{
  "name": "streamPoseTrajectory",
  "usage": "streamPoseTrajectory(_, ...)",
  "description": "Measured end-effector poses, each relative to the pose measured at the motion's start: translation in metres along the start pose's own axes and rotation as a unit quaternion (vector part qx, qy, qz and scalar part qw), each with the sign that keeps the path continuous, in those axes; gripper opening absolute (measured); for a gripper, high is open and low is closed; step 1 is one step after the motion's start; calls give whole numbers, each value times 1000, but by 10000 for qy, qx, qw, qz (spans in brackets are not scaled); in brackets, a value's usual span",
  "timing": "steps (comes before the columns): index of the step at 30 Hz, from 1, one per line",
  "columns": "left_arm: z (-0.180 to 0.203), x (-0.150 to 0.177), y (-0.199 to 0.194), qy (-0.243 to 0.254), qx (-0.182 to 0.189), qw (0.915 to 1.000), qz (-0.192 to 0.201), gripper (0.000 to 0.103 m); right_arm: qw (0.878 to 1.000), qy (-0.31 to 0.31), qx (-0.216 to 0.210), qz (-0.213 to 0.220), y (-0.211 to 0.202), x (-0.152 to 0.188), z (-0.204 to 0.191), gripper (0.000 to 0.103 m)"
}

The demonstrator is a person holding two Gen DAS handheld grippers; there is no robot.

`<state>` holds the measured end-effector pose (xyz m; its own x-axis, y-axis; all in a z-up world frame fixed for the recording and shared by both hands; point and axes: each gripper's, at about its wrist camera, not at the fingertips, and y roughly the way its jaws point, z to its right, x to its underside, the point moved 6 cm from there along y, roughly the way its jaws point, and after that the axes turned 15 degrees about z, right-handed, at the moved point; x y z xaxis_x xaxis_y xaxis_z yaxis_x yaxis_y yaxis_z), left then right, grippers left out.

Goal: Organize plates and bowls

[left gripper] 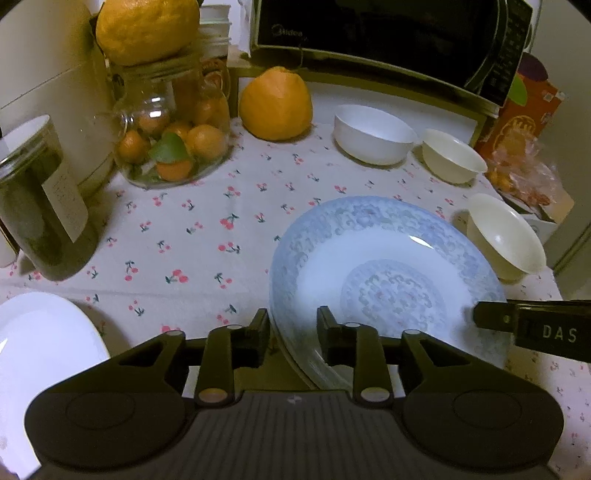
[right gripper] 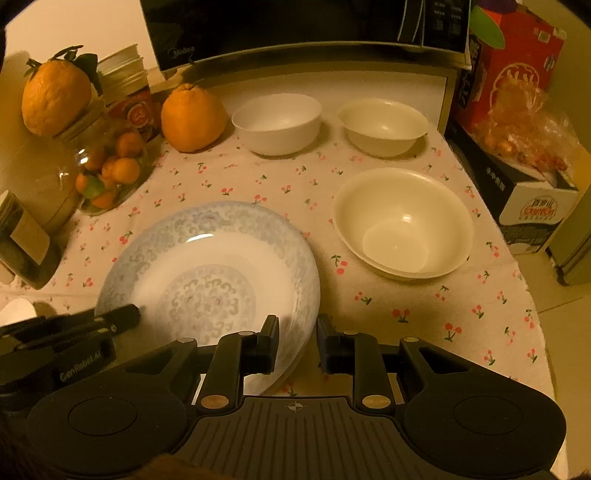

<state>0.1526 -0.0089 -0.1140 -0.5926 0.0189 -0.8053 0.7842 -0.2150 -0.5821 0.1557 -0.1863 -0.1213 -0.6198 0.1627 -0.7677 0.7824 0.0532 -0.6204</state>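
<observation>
A blue-patterned plate (left gripper: 388, 266) (right gripper: 210, 273) lies near the front of the cherry-print tablecloth. My left gripper (left gripper: 293, 326) straddles its left rim, jaws partly apart, not clamped. My right gripper (right gripper: 297, 338) straddles its right rim the same way. A large cream bowl (right gripper: 402, 221) (left gripper: 506, 240) sits right of the plate. A white bowl (right gripper: 277, 122) (left gripper: 373, 133) and a smaller cream bowl (right gripper: 382, 125) (left gripper: 452, 155) stand at the back. A plain white plate (left gripper: 40, 347) lies at the front left.
A glass jar of small oranges (left gripper: 173, 140) (right gripper: 107, 170) with a large orange on its lid stands back left, another orange (left gripper: 275, 103) (right gripper: 192, 118) beside it. A dark jar (left gripper: 40, 206) is left. A microwave (left gripper: 388, 33) is behind, boxes (right gripper: 517, 110) right.
</observation>
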Motion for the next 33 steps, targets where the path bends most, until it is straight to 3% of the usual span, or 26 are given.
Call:
streamPoseTrajectory(2, 1, 1, -1, -11, 60, 10000, -56, 31, 9999, 104, -55, -26, 0, 1, 1, 39)
streamPoseTrajectory(8, -2, -1, -6, -197, 218, 9993, -214, 56, 9997, 176, -114, 79, -9, -4, 3, 66)
streamPoseTrajectory(11, -2, -5, -12, -267, 346, 9988, -243, 72, 9994, 277, -186, 104, -14, -5, 6, 75)
streamPoseTrajectory(14, -2, -5, -19, -250, 424, 9982, -333, 80, 9992, 334, -199, 90, -20, -4, 7, 83)
streamPoseTrajectory(20, -8, -3, -30, -124, 414, 9981, -440, 90, 9983, 528, -164, 158, -31, -2, 12, 91)
streamPoseTrajectory(26, -18, 2, -39, 30, 368, 9977, -574, 94, 9948, 962, -323, 61, -36, 6, 11, 91)
streamPoseTrajectory(33, -40, 6, -56, 210, 321, 9978, -547, 96, 9968, 681, -414, 104, -48, 15, -7, 92)
